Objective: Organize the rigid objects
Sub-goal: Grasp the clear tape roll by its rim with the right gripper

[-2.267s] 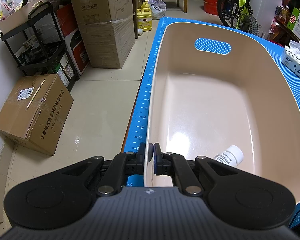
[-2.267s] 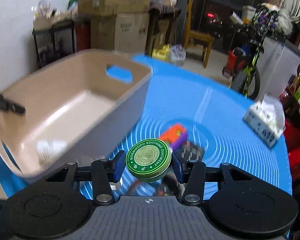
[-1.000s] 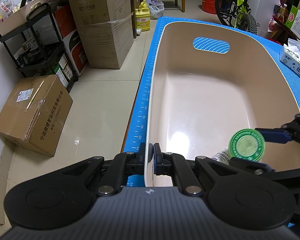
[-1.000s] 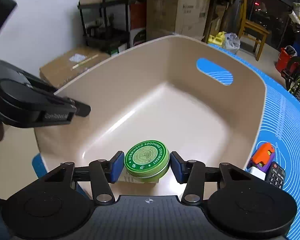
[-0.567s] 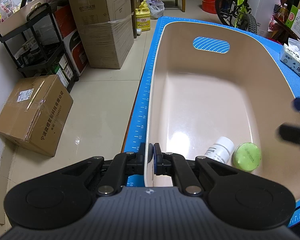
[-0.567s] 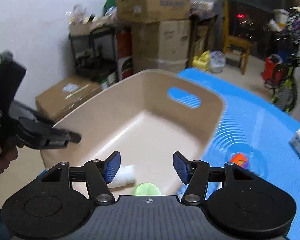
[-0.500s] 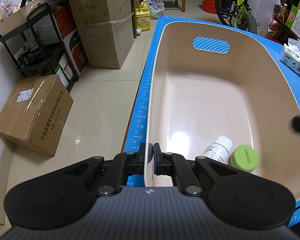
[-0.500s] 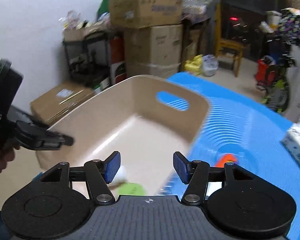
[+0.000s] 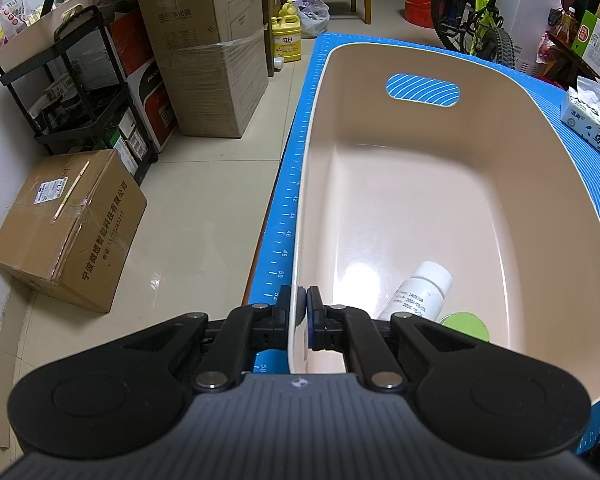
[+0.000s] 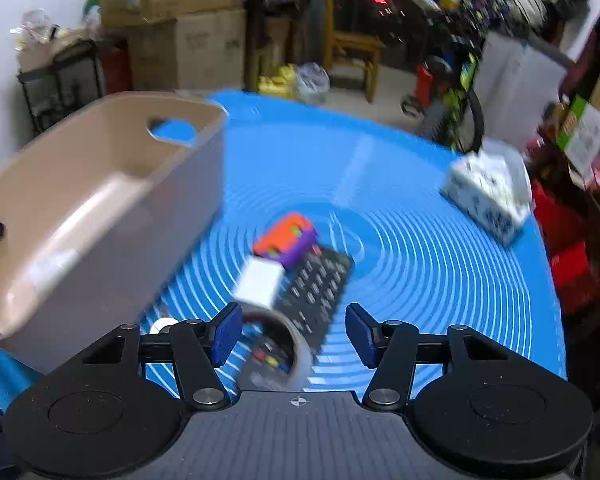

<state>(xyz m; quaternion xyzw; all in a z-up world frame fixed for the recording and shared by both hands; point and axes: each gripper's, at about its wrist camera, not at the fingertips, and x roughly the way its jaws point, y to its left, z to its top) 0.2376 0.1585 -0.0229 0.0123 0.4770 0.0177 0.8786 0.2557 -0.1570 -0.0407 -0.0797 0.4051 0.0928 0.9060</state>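
Note:
My left gripper (image 9: 303,308) is shut on the near rim of the beige bin (image 9: 314,128) and holds it still. Inside the bin lie a white bottle (image 9: 420,292) and a green tin (image 9: 466,324), side by side at the near end. My right gripper (image 10: 294,336) hovers over the blue mat (image 10: 420,260); its jaws are closing with nothing pressed between the pads. Below it sit a grey ring-shaped roll (image 10: 288,340), a black remote (image 10: 320,284), a white box (image 10: 260,282) and an orange and purple toy (image 10: 286,238). The bin (image 10: 100,184) stands to their left.
A tissue pack (image 10: 488,196) lies at the mat's far right. A small white round piece (image 10: 162,325) rests by the bin's foot. Cardboard boxes (image 9: 68,228), a black shelf cart (image 9: 80,100), a chair and a bicycle (image 9: 476,12) stand on the floor around the table.
My right gripper let go of the green tin, which now lies in the bin by the bottle, and swung right over the mat's loose objects. The left gripper stayed put.

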